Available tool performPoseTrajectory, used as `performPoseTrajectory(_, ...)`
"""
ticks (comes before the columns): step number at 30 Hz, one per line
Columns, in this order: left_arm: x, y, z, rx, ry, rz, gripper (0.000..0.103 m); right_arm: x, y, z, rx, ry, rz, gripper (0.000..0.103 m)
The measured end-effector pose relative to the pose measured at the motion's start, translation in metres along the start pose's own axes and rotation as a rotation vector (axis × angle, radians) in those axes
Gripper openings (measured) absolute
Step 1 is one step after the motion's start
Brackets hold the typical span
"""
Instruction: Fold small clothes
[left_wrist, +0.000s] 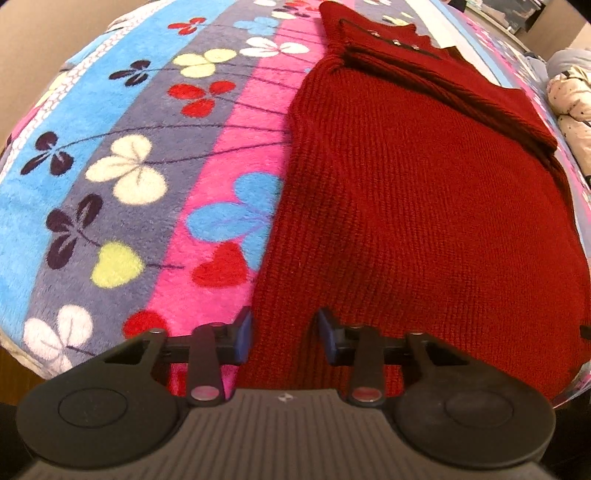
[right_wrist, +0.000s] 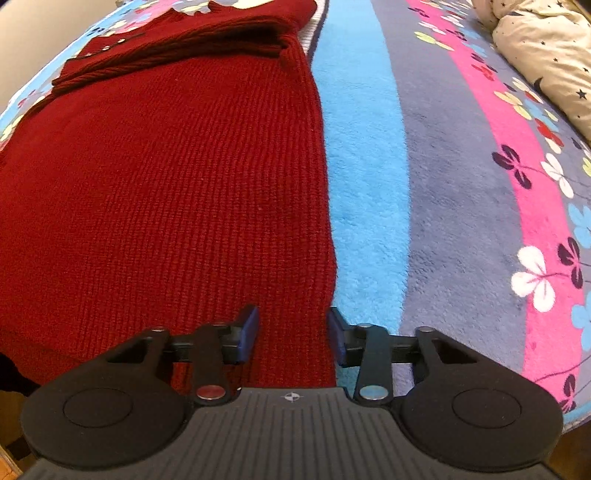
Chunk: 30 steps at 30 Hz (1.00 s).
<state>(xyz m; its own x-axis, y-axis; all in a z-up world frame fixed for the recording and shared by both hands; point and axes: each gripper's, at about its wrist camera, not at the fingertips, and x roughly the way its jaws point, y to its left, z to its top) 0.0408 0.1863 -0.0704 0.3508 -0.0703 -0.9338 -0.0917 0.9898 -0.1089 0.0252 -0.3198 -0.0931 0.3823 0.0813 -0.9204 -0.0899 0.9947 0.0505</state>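
A dark red knitted sweater (left_wrist: 424, 192) lies flat on a flowered blanket (left_wrist: 122, 177), its sleeves folded across the chest at the far end. My left gripper (left_wrist: 285, 334) points steeply down at the sweater's near left corner. Its blue pads (left_wrist: 243, 332) stand apart, with the hem's edge lying flat between them. My right gripper (right_wrist: 293, 332) is at the near right corner of the sweater (right_wrist: 166, 184), over the blanket (right_wrist: 443, 221). Its pads (right_wrist: 249, 330) are also apart and straddle the hem's right edge. Neither pair visibly pinches the knit.
A cream bedding bundle with small dark stars (right_wrist: 546, 48) lies at the far right of the bed; it also shows as the cream bundle (left_wrist: 569, 96). The bed's near edge runs just below both grippers. Open blanket stretches left of the sweater and right of it.
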Motion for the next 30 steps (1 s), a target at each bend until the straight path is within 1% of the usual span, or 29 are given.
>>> performPoseTrajectory(1,-0.002,0.000,0.000,0.000,-0.012,-0.006,0.017,-0.001,0.001,0.000,-0.006,-0.006,0.000,0.023)
performPoseTrajectory(2,-0.007,0.000,0.001,-0.006,-0.047,-0.022,0.011,-0.002,0.001,0.000,-0.008,-0.013,-0.002,0.011)
performPoseTrajectory(3,-0.016,0.000,0.001,-0.013,-0.091,-0.052,0.011,-0.004,0.000,0.001,0.001,-0.025,0.007,0.008)
performPoseTrajectory(4,-0.026,0.001,0.001,-0.017,-0.145,-0.092,0.011,-0.008,-0.004,0.002,0.029,-0.047,0.047,0.008)
performPoseTrajectory(5,-0.035,0.001,0.001,-0.022,-0.189,-0.130,0.011,-0.015,-0.010,0.004,0.074,-0.084,0.113,0.008)
performPoseTrajectory(6,-0.041,0.002,0.001,-0.029,-0.215,-0.155,0.011,-0.022,-0.016,0.004,0.115,-0.122,0.173,0.008)
performPoseTrajectory(7,-0.043,0.003,0.000,-0.037,-0.222,-0.165,0.011,-0.028,-0.021,0.005,0.152,-0.156,0.226,0.008)
performPoseTrajectory(8,-0.042,0.004,0.000,-0.046,-0.209,-0.167,0.011,-0.033,-0.026,0.006,0.183,-0.180,0.258,0.007)
performPoseTrajectory(9,-0.038,0.003,0.000,-0.049,-0.184,-0.167,0.011,-0.033,-0.030,0.006,0.204,-0.184,0.261,0.008)
performPoseTrajectory(10,-0.033,0.003,0.000,-0.048,-0.153,-0.164,0.012,-0.032,-0.032,0.006,0.211,-0.175,0.247,0.008)
performPoseTrajectory(12,-0.025,0.001,0.000,-0.044,-0.105,-0.150,0.012,-0.023,-0.029,0.004,0.198,-0.128,0.204,0.008)
performPoseTrajectory(13,-0.023,0.001,-0.001,-0.045,-0.090,-0.143,0.014,-0.019,-0.025,0.003,0.177,-0.102,0.184,0.013)
performPoseTrajectory(15,-0.019,0.001,-0.001,-0.053,-0.076,-0.149,0.022,-0.012,-0.015,0.000,0.126,-0.065,0.142,0.016)
performPoseTrajectory(16,-0.019,0.003,-0.002,-0.054,-0.071,-0.153,0.027,-0.009,-0.011,0.000,0.101,-0.050,0.126,0.020)
performPoseTrajectory(17,-0.018,0.004,-0.004,-0.050,-0.063,-0.150,0.028,-0.007,-0.008,-0.002,0.083,-0.038,0.116,0.025)
performPoseTrajectory(19,-0.014,0.002,-0.005,-0.034,-0.039,-0.123,0.029,-0.003,-0.005,-0.003,0.060,-0.019,0.103,0.025)
performPoseTrajectory(20,-0.011,0.001,-0.006,-0.026,-0.026,-0.102,0.033,-0.002,-0.004,-0.003,0.051,-0.013,0.096,0.026)
performPoseTrajectory(22,-0.007,0.001,-0.006,-0.021,-0.004,-0.074,0.036,0.000,-0.005,-0.003,0.043,-0.011,0.092,0.026)
performPoseTrajectory(25,-0.005,0.002,-0.008,-0.015,0.010,-0.070,0.036,0.001,-0.002,-0.004,0.027,-0.008,0.081,0.028)
performPoseTrajectory(28,-0.006,-0.002,-0.009,0.017,0.004,-0.074,0.036,0.002,0.001,-0.005,0.014,-0.010,0.078,0.033)
performPoseTrajectory(29,-0.006,-0.005,-0.009,0.024,-0.003,-0.076,0.032,0.002,0.001,-0.005,0.009,-0.011,0.082,0.036)
performPoseTrajectory(30,-0.008,-0.006,-0.009,0.030,-0.012,-0.083,0.028,0.001,0.001,-0.006,0.003,-0.013,0.087,0.037)
